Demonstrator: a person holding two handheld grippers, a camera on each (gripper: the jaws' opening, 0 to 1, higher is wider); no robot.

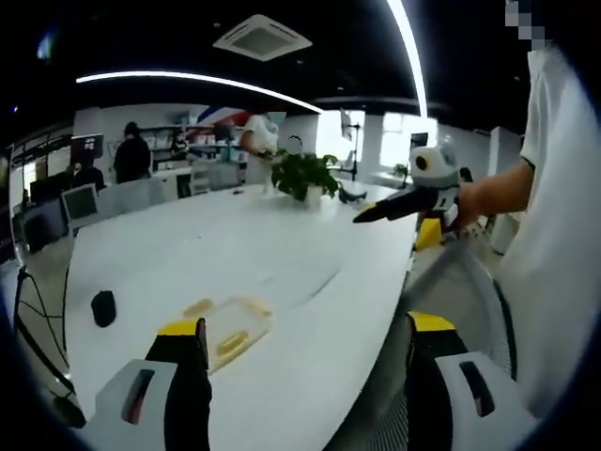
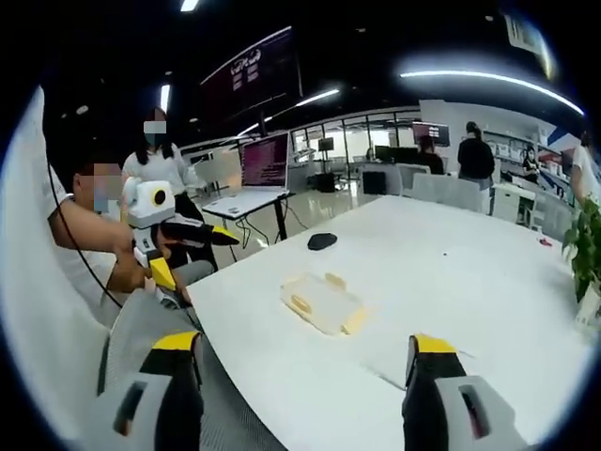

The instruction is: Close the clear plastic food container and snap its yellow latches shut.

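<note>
Left gripper view: the left gripper (image 1: 305,343) has its yellow-tipped jaws rising at 7 and 5 o'clock, spread wide apart with nothing between them. The clear plastic food container (image 1: 230,329) lies flat on the white table (image 1: 282,254), just beyond the 7 o'clock jaw tip, which overlaps its near edge in the frame; whether they touch cannot be told. Its yellow latches (image 1: 232,342) show as pale yellow patches on the near side and on the far-left corner. Whether the lid is fully seated cannot be told. A small black object (image 1: 103,307) sits on the table at 9 o'clock, well apart from the container. A potted plant (image 1: 302,175) stands at the far end at 12 o'clock. The right gripper (image 1: 368,214) enters at 2 o'clock, held in a hand (image 1: 465,202), above the table edge; its dark jaws look drawn together at the tip.

Right gripper view: the right gripper's own jaws stand at 7 and 5 o'clock, clearly separated, empty. This contradicts the other view, so its state cannot be told. The container (image 2: 324,303) lies near frame centre, well ahead of the jaws. The left gripper (image 2: 225,237) hovers at 9 o'clock beyond the table edge. A laptop (image 2: 266,162) sits on a desk at 11 o'clock.
</note>
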